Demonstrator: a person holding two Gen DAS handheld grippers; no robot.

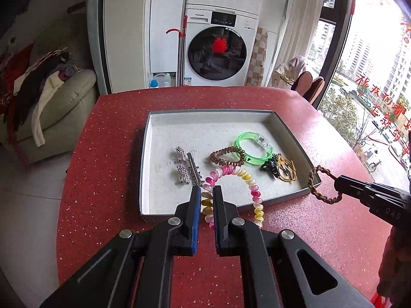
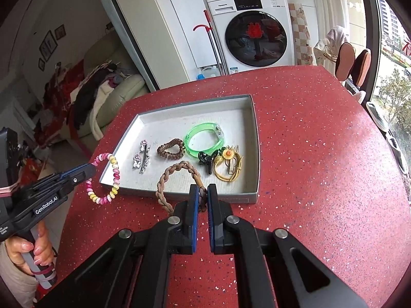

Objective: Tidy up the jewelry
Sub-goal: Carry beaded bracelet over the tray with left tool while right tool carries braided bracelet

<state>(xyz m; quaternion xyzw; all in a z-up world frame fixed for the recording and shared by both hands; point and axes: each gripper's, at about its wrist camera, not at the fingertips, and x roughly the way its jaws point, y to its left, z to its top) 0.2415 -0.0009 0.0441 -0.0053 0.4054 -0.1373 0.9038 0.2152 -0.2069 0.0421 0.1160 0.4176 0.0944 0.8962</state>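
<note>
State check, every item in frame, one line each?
left gripper: shut on pink-yellow coil band, lifted
right gripper: shut on braided brown band, lifted
tray: open, on red table
green bangle: lying in tray
brown coil tie: lying in tray
silver clips: lying in tray
washer door: shut

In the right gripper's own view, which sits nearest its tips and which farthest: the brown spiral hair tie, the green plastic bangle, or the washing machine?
1. Brown spiral hair tie, mid-tray, left of the right gripper.
2. Green plastic bangle, just beyond it.
3. Washing machine, past the table.
</note>
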